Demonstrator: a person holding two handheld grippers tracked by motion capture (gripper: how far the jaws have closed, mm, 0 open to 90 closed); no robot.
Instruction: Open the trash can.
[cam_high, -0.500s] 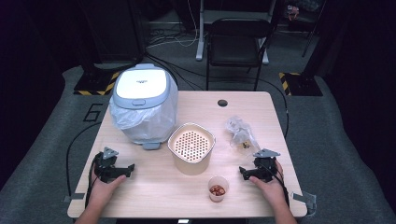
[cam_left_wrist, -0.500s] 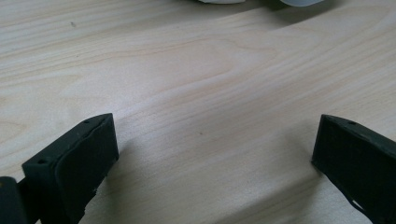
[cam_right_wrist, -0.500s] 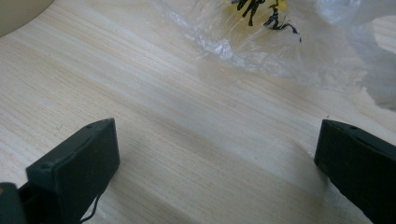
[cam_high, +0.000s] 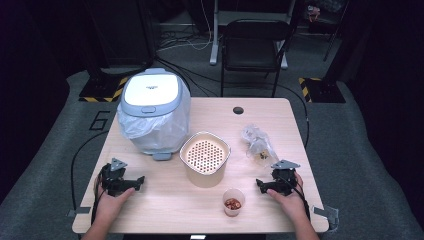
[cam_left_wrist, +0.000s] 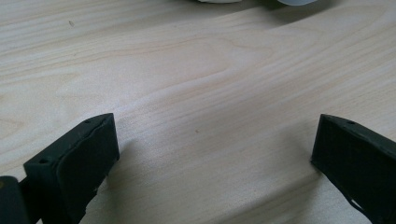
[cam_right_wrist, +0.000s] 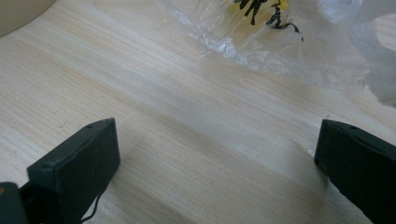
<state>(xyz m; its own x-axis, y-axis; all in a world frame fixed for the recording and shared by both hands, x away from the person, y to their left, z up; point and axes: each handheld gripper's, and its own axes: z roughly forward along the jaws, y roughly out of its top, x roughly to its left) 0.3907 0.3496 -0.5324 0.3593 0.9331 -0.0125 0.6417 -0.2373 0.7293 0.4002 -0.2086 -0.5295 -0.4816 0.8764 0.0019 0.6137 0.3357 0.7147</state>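
Resting on table (cam_high: 165, 200), both ready: left gripper (cam_high: 131, 183) near left, jaws spread, empty; right gripper (cam_high: 264, 186) near right, released, aimed at plastic bag (cam_high: 257, 145) just beyond, easy reach.

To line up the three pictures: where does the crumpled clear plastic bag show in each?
High view: crumpled clear plastic bag right of centre, just beyond the right tongs.
Left gripper view: bag not in it.
Right gripper view: top right, ahead of the open jaws.
Shared landmark: pale wooden table.
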